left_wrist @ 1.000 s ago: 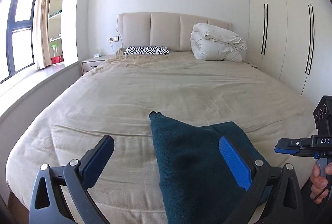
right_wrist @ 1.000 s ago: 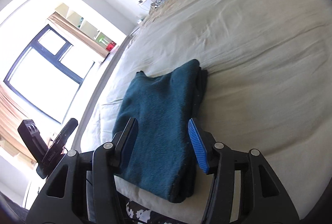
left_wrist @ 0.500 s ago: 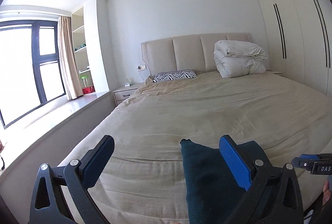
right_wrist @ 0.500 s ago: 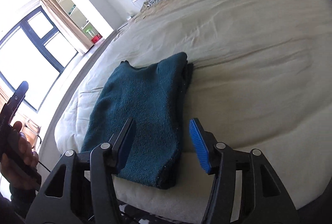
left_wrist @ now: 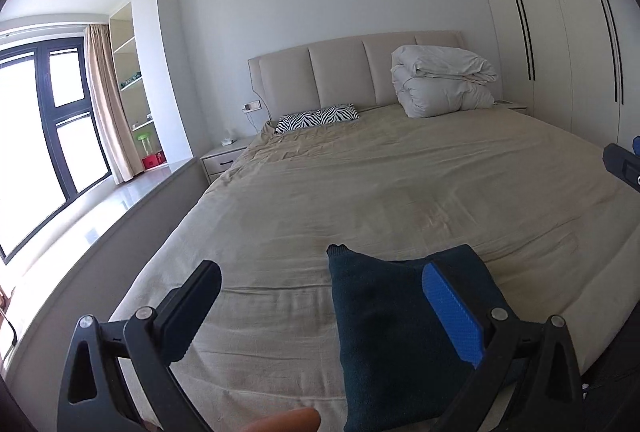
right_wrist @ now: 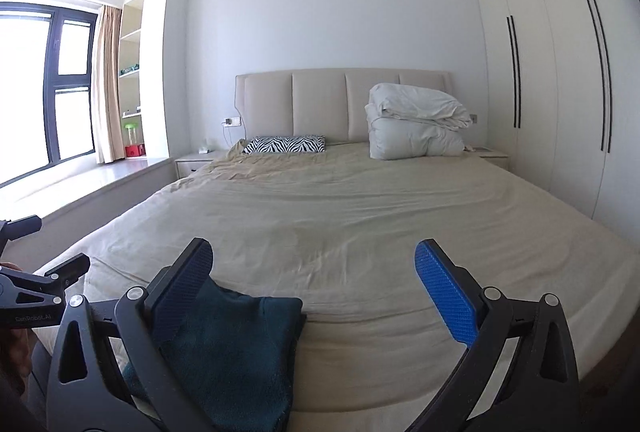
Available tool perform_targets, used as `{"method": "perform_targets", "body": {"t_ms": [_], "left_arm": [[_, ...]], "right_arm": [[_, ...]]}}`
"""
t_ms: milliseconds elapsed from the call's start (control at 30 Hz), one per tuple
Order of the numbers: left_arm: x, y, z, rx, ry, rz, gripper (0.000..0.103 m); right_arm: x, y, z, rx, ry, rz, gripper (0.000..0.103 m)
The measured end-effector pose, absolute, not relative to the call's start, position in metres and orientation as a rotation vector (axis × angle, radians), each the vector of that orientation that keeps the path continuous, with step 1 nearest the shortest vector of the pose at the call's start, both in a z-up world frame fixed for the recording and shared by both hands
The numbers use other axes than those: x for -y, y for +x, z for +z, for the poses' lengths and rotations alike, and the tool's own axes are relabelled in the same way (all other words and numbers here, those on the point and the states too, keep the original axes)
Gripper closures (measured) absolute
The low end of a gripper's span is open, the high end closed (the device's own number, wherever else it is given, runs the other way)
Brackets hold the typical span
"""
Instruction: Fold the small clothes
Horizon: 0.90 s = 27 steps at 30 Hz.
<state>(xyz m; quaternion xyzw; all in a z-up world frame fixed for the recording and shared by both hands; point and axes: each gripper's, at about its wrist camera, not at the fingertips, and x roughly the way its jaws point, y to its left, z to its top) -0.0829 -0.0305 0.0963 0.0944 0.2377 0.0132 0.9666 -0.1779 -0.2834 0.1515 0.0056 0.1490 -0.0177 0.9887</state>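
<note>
Lying folded at the near edge of the bed (left_wrist: 360, 184): one dark teal garment (left_wrist: 384, 332), flat on the beige sheet, its far corners toward the headboard (right_wrist: 344, 104). Left gripper (left_wrist: 324, 308): jaws wide apart, nothing between the pads, raised above the sheet just left of the garment. Right gripper (right_wrist: 316, 288): jaws have just been opening and now stand at their widest, gripping nothing; the garment lies below its left finger. At the bed's head: zebra-print pillow (right_wrist: 285, 144), folded white duvet (right_wrist: 416, 126). Right wall: white wardrobe (right_wrist: 560, 80). Left: window (right_wrist: 40, 88).
</note>
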Motion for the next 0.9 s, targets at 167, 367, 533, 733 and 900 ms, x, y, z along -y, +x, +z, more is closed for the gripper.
{"method": "perform_targets", "body": {"t_ms": [167,367,533,733,900], "left_arm": [[0.021,-0.065,0.056,-0.693,0.089,0.029,0.0],[0.013,-0.061,0.018,-0.836,0.017,-0.01,0.0],[0.01,-0.058,0.01,-0.866,0.024,-0.013,0.0],[0.006,-0.059,0.004,-0.89,0.021,-0.003,0.0],[0.008,-0.059,0.003,-0.887,0.033,-0.001,0.0]], "right_arm": [[0.271,-0.162,0.137,-0.552,0.027,-0.07,0.0],[0.271,-0.141,0.077,-0.839,0.215,-0.072,0.0],[0.252,-0.138,0.054,-0.898,0.166,-0.103,0.0],[0.232,-0.137,0.049,-0.929,0.077,-0.112,0.0],[0.226,-0.136,0.045,-0.963,0.057,-0.107,0.0]]}}
